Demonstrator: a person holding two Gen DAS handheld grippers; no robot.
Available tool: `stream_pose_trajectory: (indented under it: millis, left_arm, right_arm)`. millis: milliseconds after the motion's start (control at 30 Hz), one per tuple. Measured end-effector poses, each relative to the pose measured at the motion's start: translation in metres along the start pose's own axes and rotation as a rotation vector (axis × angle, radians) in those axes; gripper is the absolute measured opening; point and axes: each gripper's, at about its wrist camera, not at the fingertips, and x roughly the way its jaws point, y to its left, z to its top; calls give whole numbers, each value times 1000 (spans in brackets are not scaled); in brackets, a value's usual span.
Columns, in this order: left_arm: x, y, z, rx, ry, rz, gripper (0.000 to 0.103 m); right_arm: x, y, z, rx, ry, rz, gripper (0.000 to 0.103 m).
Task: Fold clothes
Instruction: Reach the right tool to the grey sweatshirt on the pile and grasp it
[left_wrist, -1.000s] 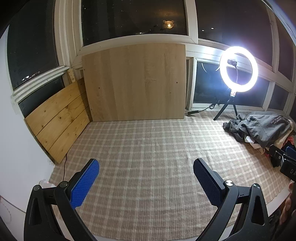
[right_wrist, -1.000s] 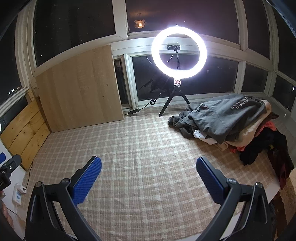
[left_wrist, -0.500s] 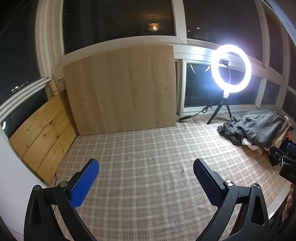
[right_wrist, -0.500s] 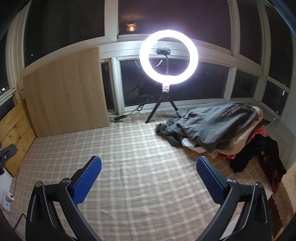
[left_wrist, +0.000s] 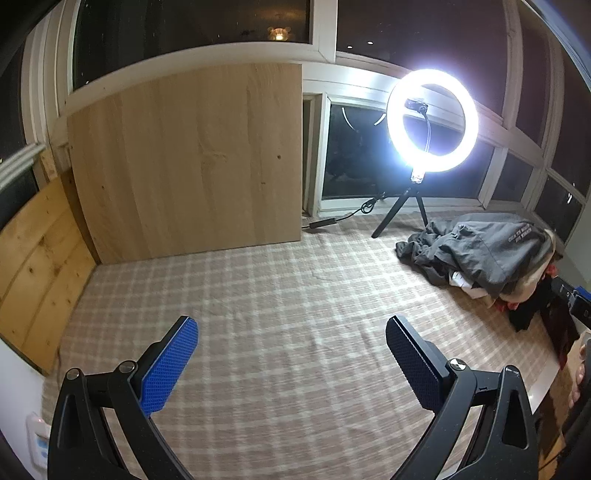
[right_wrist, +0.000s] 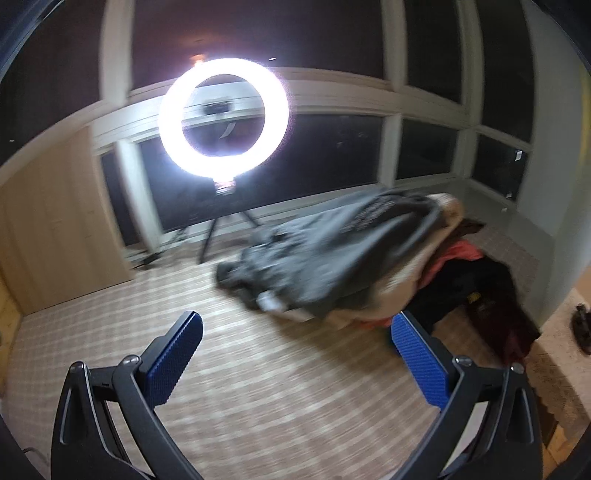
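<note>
Both spread wide, empty, over plaid rug (left_wrist: 288, 295): left gripper (left_wrist: 291, 354) level; right gripper (right_wrist: 295, 347) facing clothes pile (right_wrist: 351, 258) at 1 o'clock.

Dark windows (left_wrist: 406, 155), ring light (left_wrist: 432, 122), plaid rug (left_wrist: 288, 295)

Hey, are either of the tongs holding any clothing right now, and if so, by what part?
Nothing is held. The left tongs and the right tongs are both open and empty above the plaid cloth. The grey garment lies untouched on the pile.
</note>
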Motion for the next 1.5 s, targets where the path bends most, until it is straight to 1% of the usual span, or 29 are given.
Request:
stream_pose_trajectory:
  millis: [67, 133, 267, 333, 400, 533, 667, 800, 933, 1000, 1033, 1067, 1100, 1167, 1200, 1267, 1333, 1367, 1400, 1500]
  left_arm:
    - [3, -14, 0, 1, 4, 32, 102]
    - [4, -28, 1, -2, 6, 71, 102]
    - [8, -48, 6, -34, 19, 96, 102]
    - [10, -59, 9, -39, 24, 122, 102]
    - [13, -70, 11, -48, 32, 143, 102]
    - [20, -83, 12, -69, 56, 177, 102]
    - [29, -91, 12, -55, 76, 211, 102]
    - [38, -90, 16, -43, 89, 219, 102]
    - [44, -89, 22, -37, 95, 217, 102]
    - [46, -91, 25, -27, 94, 213, 102]
    - [47, -92, 25, -21, 94, 209, 102]
    - [48, -94, 27, -14, 94, 202, 102]
    - [50, -96, 27, -7, 94, 194, 102]
    - [53, -101, 29, 9, 97, 177, 102]
    - [55, -104, 29, 17, 98, 168, 102]
    - [57, -110, 31, 31, 97, 150, 102]
    - [59, -115, 32, 44, 95, 136, 102]
    - [60, -116, 32, 48, 94, 132, 102]
    - [60, -116, 33, 52, 93, 129, 102]
    - [59, -113, 34, 52, 85, 127, 102]
  right_arm:
    - [13, -17, 8, -6, -14, -14, 103]
    - [31, -33, 18, -13, -12, -8, 103]
    - [71, -56, 34, -48, -10, 16, 103]
    - [97, -63, 41, -76, -14, -7, 103]
    - [122, -69, 45, -91, 2, -16, 103]
    - [170, -75, 46, -109, 64, 24, 103]
    - [202, -71, 42, -152, 102, 8, 103]
    - [222, -71, 40, -161, 127, 4, 101]
    - [224, -74, 41, -162, 119, -17, 87]
    - [221, -77, 41, -162, 109, -13, 80]
    - [220, -79, 41, -162, 106, -16, 71]
    - [218, -81, 42, -165, 103, -23, 60]
    - [217, -84, 42, -164, 97, -20, 53]
    - [215, -92, 44, -153, 85, 0, 27]
    - [214, -98, 46, -139, 85, 28, 25]
    - [212, -110, 51, -96, 91, 108, 14]
    - [205, -120, 60, -54, 88, 162, 9]
    - [202, -125, 65, -32, 86, 188, 8]
    - [193, -127, 72, -26, 63, 204, 8]
    - [152, -127, 98, -44, -55, 226, 6]
